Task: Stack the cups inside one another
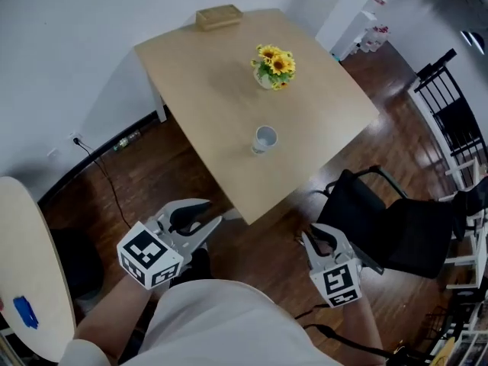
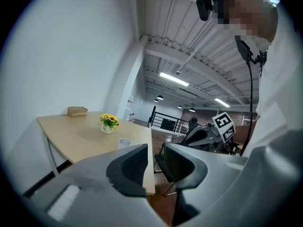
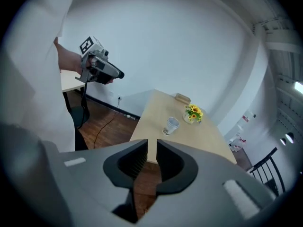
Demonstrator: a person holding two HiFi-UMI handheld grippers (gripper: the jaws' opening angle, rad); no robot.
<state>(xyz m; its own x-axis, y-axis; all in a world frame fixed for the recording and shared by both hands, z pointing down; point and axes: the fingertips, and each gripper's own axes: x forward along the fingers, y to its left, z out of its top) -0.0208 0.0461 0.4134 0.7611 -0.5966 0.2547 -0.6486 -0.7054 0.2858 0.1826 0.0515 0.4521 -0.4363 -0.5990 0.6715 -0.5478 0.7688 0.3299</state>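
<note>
One pale, see-through cup (image 1: pixel 264 139) stands upright near the middle of the light wooden table (image 1: pixel 213 90); I cannot tell whether others are nested inside it. It also shows in the left gripper view as the cup (image 2: pixel 124 142) and in the right gripper view as the cup (image 3: pixel 171 125). Both grippers hang over the floor, short of the table's near edge. My left gripper (image 1: pixel 213 213) (image 2: pixel 155 157) has a gap between its jaws with nothing in it. My right gripper (image 1: pixel 309 236) (image 3: pixel 152 150) shows a narrow gap, also with nothing in it.
A vase of yellow flowers (image 1: pixel 274 67) stands beyond the cup, and a tan box (image 1: pixel 219 16) sits at the far edge. A black chair (image 1: pixel 381 219) is at the table's right corner. A second round table (image 1: pixel 23 265) is at the left. A cable (image 1: pixel 107 181) runs over the floor.
</note>
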